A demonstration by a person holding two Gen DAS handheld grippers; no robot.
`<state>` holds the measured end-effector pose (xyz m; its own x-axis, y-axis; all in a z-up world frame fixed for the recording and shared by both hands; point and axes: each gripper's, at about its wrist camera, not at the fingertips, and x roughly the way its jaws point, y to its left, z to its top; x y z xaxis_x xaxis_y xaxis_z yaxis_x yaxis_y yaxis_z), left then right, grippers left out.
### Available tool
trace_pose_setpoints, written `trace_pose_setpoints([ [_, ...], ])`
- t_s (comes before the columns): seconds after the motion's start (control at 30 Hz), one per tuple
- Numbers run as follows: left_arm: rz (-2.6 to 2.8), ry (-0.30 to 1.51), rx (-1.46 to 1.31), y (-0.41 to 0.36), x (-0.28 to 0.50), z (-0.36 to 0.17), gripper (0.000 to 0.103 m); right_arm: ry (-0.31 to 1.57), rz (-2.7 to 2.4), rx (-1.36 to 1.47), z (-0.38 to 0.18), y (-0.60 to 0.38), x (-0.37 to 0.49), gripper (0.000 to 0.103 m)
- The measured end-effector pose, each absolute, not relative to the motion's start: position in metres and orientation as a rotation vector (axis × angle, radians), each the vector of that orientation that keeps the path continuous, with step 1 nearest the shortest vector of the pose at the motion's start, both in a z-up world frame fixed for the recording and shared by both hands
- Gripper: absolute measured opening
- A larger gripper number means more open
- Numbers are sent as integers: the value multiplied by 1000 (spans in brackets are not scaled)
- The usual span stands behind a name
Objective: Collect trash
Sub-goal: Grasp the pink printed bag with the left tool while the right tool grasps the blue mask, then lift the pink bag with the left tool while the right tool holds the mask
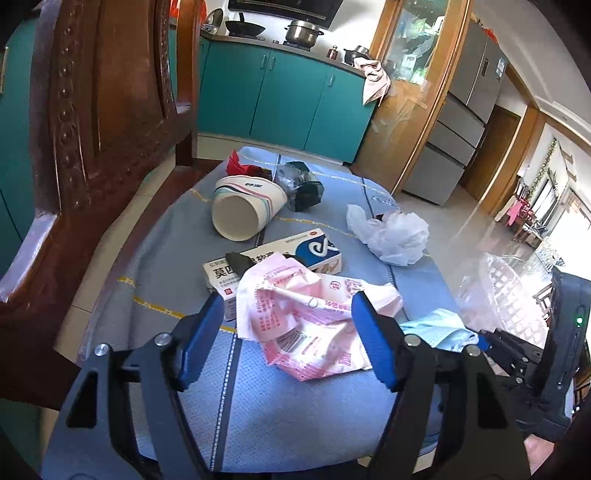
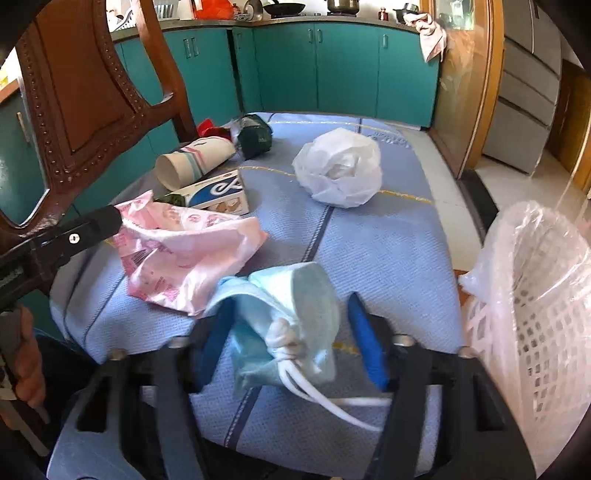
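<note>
Crumpled pale-blue face mask [image 2: 295, 317] with knotted white loops between the wide-open, empty right tool [image 2: 291, 343].

2 close wrist views, shared cushion [image 1: 155, 295].

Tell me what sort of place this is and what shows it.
Most likely a home kitchen with a dining corner: teal cabinets under a counter holding a steel pot and wok, a tall fridge beside them, and a carved wooden chair nearby.
</note>
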<state>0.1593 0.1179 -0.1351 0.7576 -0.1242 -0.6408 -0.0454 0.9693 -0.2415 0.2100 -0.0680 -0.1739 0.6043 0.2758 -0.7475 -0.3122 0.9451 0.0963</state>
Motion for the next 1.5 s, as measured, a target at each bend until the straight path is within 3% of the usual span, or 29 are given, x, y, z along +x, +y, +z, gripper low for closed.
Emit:
trace_pose_setpoints([
  [0.07,-40,717,-250,117,161,-136,75,868,348,-37,-175,-69,210,33],
  [0.17,-34,717,-250,116,162,-137,82,865,351,-29,-173,-72,205,28],
  [0.5,-37,693,-209,105,161,-135,93,838,322,12,-160,-96,180,27],
  [0.87,-69,839,50,61,205,-146,95,859,327,48,-166,-101,176,27],
  [0.9,-64,845,55,60,206,-148,94,861,328,49,-167,-100,176,27],
  [1.0,-45,844,82,61,204,-150,76,868,330,50,-171,-99,178,27],
  [1.2,-33,806,155,55,194,-151,65,864,329,53,-171,-98,178,27],
  [1.4,-37,767,160,56,183,-144,46,841,326,55,-164,-97,175,27],
  [1.43,-38,765,152,56,180,-142,41,834,326,55,-163,-98,174,27],
  [1.47,-36,762,149,57,180,-140,20,824,328,55,-159,-98,172,27],
  [1.5,-36,763,149,57,177,-137,15,819,328,53,-158,-97,172,27],
])
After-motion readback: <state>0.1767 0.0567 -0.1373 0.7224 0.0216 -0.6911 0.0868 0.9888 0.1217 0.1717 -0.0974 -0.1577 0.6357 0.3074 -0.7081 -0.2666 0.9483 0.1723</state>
